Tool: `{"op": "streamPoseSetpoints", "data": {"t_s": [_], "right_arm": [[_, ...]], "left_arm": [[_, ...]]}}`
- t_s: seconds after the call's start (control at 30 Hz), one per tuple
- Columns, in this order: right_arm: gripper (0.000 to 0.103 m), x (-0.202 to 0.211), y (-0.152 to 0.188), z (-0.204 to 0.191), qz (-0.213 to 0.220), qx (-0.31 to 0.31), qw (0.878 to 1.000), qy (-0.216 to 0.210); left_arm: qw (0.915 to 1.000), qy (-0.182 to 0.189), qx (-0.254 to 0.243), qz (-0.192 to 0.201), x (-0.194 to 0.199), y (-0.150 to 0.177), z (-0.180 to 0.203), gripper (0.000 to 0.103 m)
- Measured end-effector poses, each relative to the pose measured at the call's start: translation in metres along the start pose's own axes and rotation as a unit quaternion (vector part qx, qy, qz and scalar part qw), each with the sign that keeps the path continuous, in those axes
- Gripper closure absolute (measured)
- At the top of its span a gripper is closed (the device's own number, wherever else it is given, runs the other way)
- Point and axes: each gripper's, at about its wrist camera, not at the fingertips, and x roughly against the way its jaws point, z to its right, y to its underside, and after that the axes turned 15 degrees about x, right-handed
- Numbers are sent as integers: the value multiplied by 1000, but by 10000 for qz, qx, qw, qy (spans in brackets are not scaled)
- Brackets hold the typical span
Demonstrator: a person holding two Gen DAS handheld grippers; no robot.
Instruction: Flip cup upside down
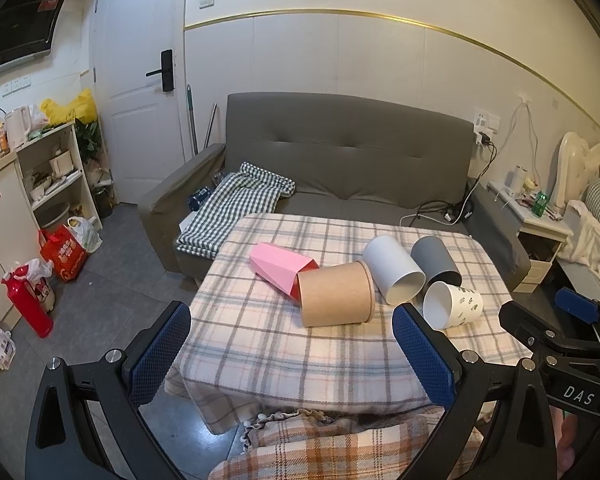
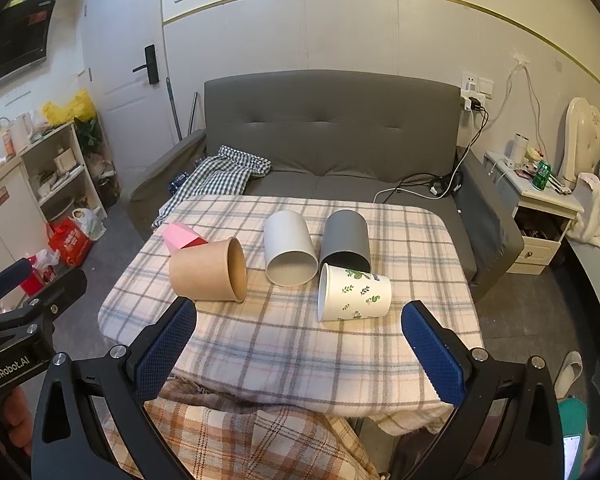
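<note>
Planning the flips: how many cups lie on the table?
5, all on their sides: pink cup far left, brown cup beside it, white cup centre, grey cup right, leaf-print cup nearest. None seems hidden.

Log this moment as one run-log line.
stage: pre-grasp | left claw: open, empty | right claw: open, empty | cups: five, all on their sides on plaid table | flipped: none

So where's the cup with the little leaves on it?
The leaf-print cup lies on its side near the right of the plaid table, its mouth facing left, right in front of the dark grey cup and beside the white cup.
</note>
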Motion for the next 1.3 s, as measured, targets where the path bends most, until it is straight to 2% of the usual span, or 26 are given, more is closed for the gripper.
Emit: {"op": "streamPoseSetpoints", "data": {"t_s": [0.5, 0.83, 0.93, 1.07, 1.2, 1.3], "right_arm": [[0, 4, -6, 1, 1, 52, 10000, -1], [0, -20, -22, -19, -226, 341, 9988, -261], [0, -31, -35, -26, -283, 443, 9977, -430], [0, -59, -74, -45, -450, 876, 9922, -767], [0, -103, -116, -80, -683, 1475, 9803, -1125], [0, -140, -134, -107, -884, 1893, 9707, -1184]], "left_arm": [[10000, -50, 2, -30, 1, -4, 0, 0], [9993, -211, 157, -261, -15, -17, -15, 0], [9989, -338, 193, -263, -25, -27, -25, 0], [9969, -639, 289, -362, -51, -47, -46, 0], [9932, -954, 504, -433, -80, -61, -75, 0], [9894, -1169, 658, -551, -103, -66, -96, 0]]}}
